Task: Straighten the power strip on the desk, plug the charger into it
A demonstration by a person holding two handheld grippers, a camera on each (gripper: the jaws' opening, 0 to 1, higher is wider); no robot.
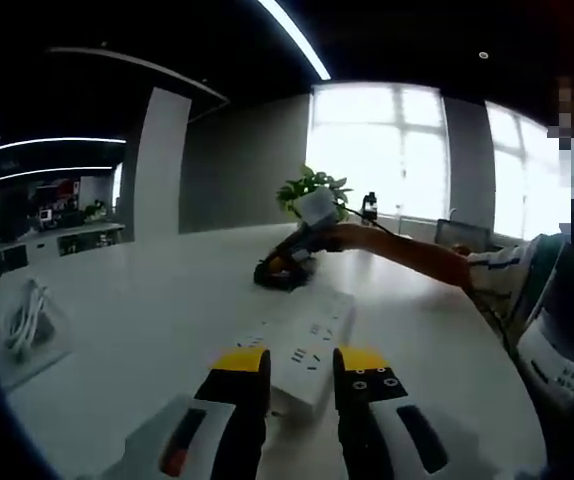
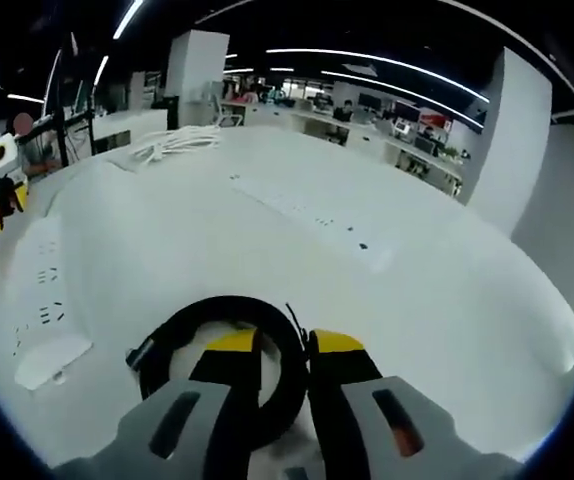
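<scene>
A white power strip (image 1: 312,340) lies on the white table, running away from me at a slant. Its near end sits between the yellow-tipped fingers of my left gripper (image 1: 301,372), which stands open around it. In the right gripper view the same strip (image 2: 47,300) lies at the left edge. My right gripper (image 2: 283,352) has its jaws close together on a white charger body, with the charger's black coiled cable (image 2: 217,315) looped around the fingertips. From the left gripper view, the right gripper (image 1: 285,268) rests on the table beyond the strip's far end.
A person's orange sleeve (image 1: 407,255) reaches in from the right. A tray with a white cable (image 1: 27,318) sits at the table's left edge. A potted plant (image 1: 312,188) and laptop (image 1: 462,235) stand at the back. A white cable bundle (image 2: 172,145) lies far across.
</scene>
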